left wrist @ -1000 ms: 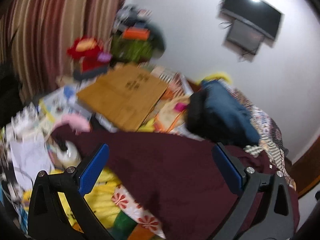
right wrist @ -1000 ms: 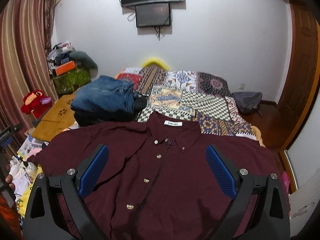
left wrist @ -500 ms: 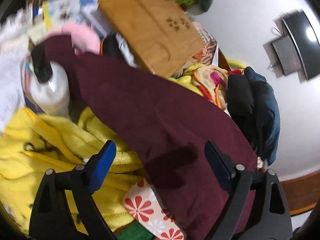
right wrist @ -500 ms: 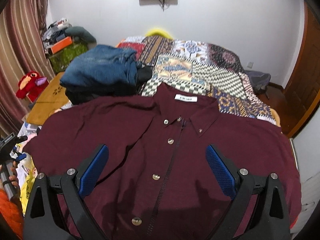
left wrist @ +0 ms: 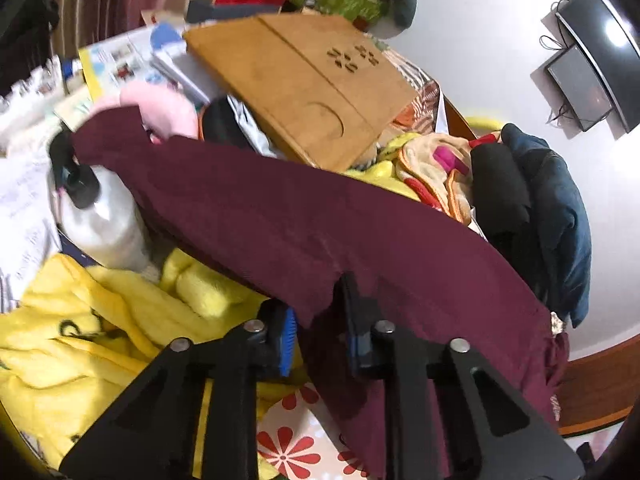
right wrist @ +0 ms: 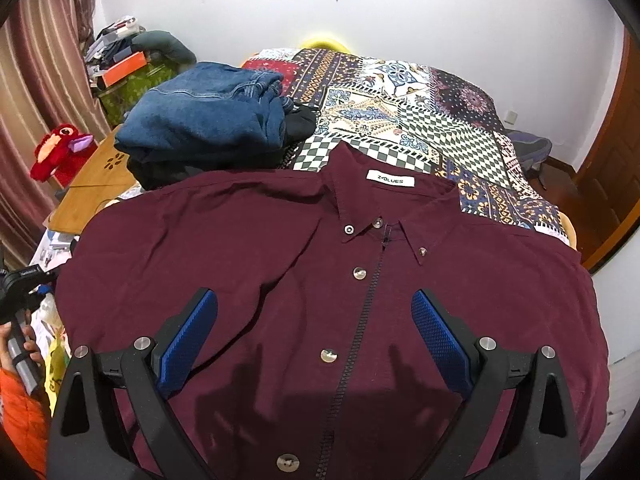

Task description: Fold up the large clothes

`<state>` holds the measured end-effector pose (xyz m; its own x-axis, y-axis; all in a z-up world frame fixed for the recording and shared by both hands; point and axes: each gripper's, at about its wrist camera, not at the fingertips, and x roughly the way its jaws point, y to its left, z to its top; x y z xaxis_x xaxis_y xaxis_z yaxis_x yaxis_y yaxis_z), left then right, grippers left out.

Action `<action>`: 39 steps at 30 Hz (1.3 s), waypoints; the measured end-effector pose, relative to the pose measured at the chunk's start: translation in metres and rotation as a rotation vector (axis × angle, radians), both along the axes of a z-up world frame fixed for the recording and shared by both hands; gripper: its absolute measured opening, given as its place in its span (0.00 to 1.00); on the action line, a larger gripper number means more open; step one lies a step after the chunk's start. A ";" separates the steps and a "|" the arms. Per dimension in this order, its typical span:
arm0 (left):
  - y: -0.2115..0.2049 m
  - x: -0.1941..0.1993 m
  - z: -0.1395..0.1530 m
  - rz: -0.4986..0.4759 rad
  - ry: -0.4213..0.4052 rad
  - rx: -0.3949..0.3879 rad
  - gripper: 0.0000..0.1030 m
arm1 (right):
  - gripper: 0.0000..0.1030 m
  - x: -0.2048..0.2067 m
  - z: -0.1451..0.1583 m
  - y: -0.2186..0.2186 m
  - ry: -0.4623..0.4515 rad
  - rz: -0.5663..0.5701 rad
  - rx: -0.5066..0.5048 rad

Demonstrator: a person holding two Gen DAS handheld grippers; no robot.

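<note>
The left gripper [left wrist: 320, 332] has its blue-padded jaws pinched on the lower edge of the left sleeve [left wrist: 280, 216] of the maroon button-up shirt [right wrist: 320, 300], which lies face up and spread flat across the near end of the bed. The right gripper [right wrist: 314, 332] hovers over the shirt front with its jaws wide apart, holding nothing. This looks like the first fold: the sleeve is caught, and the next move probably calls for lifting it and carrying it inward across the chest, without dragging the body out of square. Under the sleeve lie a yellow fleece blanket [left wrist: 80, 320] and a white pump bottle [left wrist: 96, 216]; beyond them a wooden lap tray [left wrist: 304, 84]. Past the collar, folded blue jeans [right wrist: 208, 112] sit on the patchwork bedspread [right wrist: 400, 92], with striped curtains [right wrist: 36, 80] at the left and a white wall behind.
</note>
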<state>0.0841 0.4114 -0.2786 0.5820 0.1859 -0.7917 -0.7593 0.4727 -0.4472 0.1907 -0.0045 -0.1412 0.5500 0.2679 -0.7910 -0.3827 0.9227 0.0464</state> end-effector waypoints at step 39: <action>-0.340 0.133 0.183 -0.815 -0.251 0.487 0.06 | 0.94 -0.035 0.023 -0.148 -0.132 -0.258 0.080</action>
<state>0.2173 0.0714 -0.0951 0.8175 -0.0741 -0.5712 -0.0283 0.9853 -0.1683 0.1552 -0.1523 -0.1179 0.7045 0.1645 -0.6904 -0.1435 0.9857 0.0884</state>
